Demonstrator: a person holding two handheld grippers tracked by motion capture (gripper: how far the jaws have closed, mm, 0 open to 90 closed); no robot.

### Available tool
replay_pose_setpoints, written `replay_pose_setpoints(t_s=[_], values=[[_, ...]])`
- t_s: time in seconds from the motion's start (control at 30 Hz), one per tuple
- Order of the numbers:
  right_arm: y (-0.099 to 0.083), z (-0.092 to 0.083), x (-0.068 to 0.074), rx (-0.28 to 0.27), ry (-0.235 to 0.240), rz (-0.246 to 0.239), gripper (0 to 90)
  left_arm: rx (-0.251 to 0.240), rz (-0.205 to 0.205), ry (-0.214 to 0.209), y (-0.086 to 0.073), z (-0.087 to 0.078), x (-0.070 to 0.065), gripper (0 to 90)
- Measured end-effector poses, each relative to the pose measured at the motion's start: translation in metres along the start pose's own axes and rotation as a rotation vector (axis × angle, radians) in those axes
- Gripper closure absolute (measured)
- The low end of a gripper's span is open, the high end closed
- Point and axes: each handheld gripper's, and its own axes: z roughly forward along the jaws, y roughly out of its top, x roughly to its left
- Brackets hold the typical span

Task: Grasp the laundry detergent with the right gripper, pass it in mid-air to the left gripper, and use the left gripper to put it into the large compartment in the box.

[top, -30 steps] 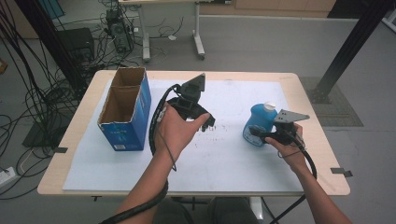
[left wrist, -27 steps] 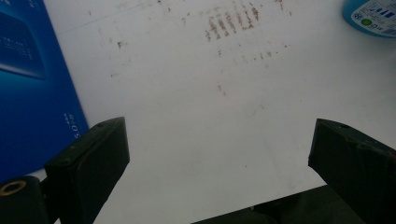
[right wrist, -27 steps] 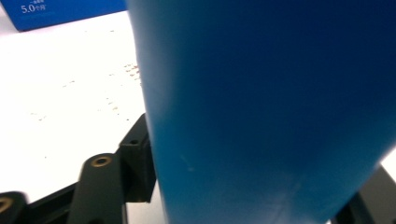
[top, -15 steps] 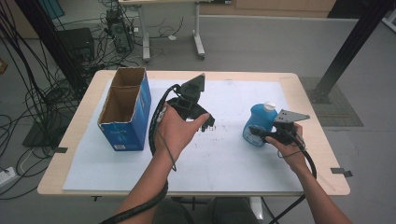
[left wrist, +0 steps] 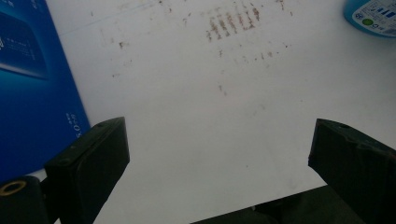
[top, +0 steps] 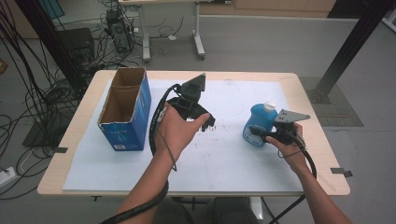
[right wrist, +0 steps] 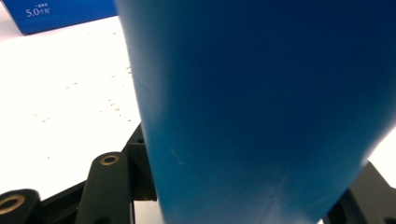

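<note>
While the right gripper [top: 259, 134] pinches the blue detergent bottle [top: 259, 122], its jaws having just been closing onto the bottle's body, the bottle stands upright on the white sheet [top: 233, 154], well to the right of the open blue carton [top: 125, 108]. Left gripper [top: 204, 120] hovers between carton and bottle, jaws spread wide, nothing between them. Judgement: smooth plastic, likely slippery and somewhat squeezable; weight depends on fill, not readable. Best hold is mid-body, below the white cap [top: 269, 106].
</note>
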Motion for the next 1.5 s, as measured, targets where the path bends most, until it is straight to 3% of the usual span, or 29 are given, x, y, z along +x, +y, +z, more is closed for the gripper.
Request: replay_pose_setpoints(t_s=[1.5], values=[[0.0009,-0.0002,-0.0003,0.011,0.004,0.0,42.7,0.002,0.006,0.008,0.0007,-0.001,-0.0013,5.6]])
